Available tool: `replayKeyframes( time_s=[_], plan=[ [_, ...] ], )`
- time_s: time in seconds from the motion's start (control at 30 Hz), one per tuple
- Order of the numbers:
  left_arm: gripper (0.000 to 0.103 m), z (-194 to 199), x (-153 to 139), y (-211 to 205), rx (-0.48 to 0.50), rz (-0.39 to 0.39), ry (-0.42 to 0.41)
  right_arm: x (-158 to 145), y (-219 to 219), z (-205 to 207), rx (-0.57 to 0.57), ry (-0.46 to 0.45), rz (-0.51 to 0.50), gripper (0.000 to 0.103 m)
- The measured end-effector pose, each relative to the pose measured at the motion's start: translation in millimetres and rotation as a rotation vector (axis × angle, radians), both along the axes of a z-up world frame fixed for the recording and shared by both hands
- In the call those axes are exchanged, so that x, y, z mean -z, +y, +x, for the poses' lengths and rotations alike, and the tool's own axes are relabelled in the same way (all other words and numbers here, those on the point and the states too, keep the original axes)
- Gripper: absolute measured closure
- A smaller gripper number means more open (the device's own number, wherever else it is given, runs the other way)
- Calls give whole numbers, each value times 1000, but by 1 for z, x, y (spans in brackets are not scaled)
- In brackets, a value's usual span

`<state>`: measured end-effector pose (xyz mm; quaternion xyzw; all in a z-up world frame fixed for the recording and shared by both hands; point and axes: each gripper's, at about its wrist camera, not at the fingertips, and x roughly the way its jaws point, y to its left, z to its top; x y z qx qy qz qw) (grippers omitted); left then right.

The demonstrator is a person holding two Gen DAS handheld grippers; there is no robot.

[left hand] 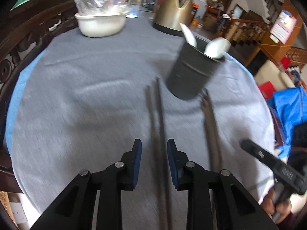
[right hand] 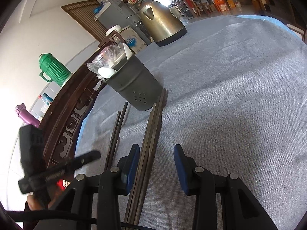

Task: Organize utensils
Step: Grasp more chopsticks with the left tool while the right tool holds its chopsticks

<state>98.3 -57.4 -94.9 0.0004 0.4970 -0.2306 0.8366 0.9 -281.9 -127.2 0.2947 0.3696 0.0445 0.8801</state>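
Chopsticks (left hand: 158, 118) lie in pairs on the grey cloth (left hand: 86, 105) just before the dark utensil holder (left hand: 190, 72); one pair sits between the left gripper's (left hand: 154, 149) parted fingers, untouched; another pair (right hand: 151, 134) lies between the right gripper's (right hand: 156, 153) wide fingers; spoons (left hand: 216, 47) stand in that holder.

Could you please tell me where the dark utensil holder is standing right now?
The utensil holder stands on the grey tablecloth, right of centre in the left wrist view, just in front of the metal kettle, with chopsticks lying at its base.

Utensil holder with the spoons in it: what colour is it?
Dark grey utensil holder, matte, with small round holes near its base; clearest in the right wrist view.
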Motion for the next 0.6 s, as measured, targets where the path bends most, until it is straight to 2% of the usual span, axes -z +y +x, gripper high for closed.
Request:
replayKeyframes(
  time_s=[0.13,0.33,0.57,0.6],
  plan=[
    [75,20,2,0,-31,41,-13,-3,-1,6,1,3,-24,63],
    [75,43,5,-16,-20,63,-19,-9,-5,32,10,13,-74,63],
    [75,51,14,-25,-4,98,-24,5,22,56,-39,140,-186,66],
    [75,51,14,-25,-3,100,-26,6,28,56,-37,148,-235,68]
  ],
)
